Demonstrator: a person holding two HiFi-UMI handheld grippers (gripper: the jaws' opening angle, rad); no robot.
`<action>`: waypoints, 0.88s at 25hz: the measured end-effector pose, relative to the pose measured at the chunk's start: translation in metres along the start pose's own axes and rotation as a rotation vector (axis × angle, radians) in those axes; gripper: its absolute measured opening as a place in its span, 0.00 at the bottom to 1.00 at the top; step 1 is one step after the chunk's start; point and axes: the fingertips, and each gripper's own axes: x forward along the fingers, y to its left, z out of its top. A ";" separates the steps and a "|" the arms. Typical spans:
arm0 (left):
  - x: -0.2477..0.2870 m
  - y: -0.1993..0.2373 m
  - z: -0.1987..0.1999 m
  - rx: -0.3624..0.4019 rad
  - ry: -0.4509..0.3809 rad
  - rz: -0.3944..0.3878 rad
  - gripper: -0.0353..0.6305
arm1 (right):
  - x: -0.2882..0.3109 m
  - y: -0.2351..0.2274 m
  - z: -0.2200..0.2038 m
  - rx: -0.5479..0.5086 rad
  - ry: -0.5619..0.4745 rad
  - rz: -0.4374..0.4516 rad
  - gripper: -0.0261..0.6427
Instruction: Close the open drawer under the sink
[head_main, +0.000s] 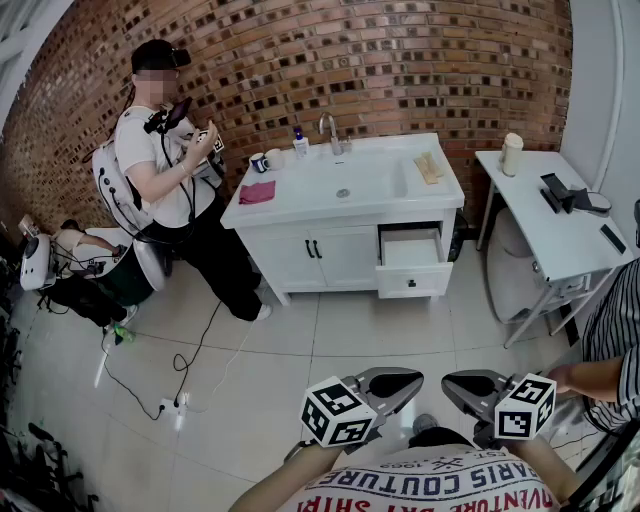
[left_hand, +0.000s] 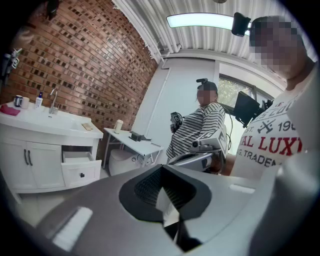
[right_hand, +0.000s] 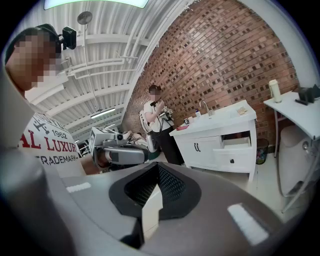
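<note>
A white sink cabinet (head_main: 330, 255) stands against the brick wall. Its right-hand drawer (head_main: 412, 264) is pulled out, with a dark knob on its front. The drawer also shows in the left gripper view (left_hand: 80, 169) and in the right gripper view (right_hand: 235, 154). Both grippers are held low by my chest, far from the cabinet. My left gripper (head_main: 400, 381) (left_hand: 162, 168) is shut on nothing. My right gripper (head_main: 461, 388) (right_hand: 159, 165) is likewise shut and empty. Their tips point toward each other.
A person (head_main: 168, 150) stands at the cabinet's left end, with cables (head_main: 172, 398) trailing over the tiled floor. At the right stands a white side table (head_main: 555, 232), with a person in a striped shirt (head_main: 612, 330) beside it. A pink cloth (head_main: 257, 192) lies on the counter.
</note>
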 end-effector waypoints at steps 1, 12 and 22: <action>0.001 0.004 0.002 0.000 0.001 0.003 0.03 | 0.002 -0.004 0.004 -0.001 -0.001 0.002 0.05; 0.040 0.090 0.020 -0.027 0.022 0.030 0.03 | 0.044 -0.088 0.038 0.018 -0.007 0.025 0.05; 0.115 0.243 0.057 -0.124 0.074 0.069 0.03 | 0.105 -0.249 0.091 0.107 0.049 0.004 0.05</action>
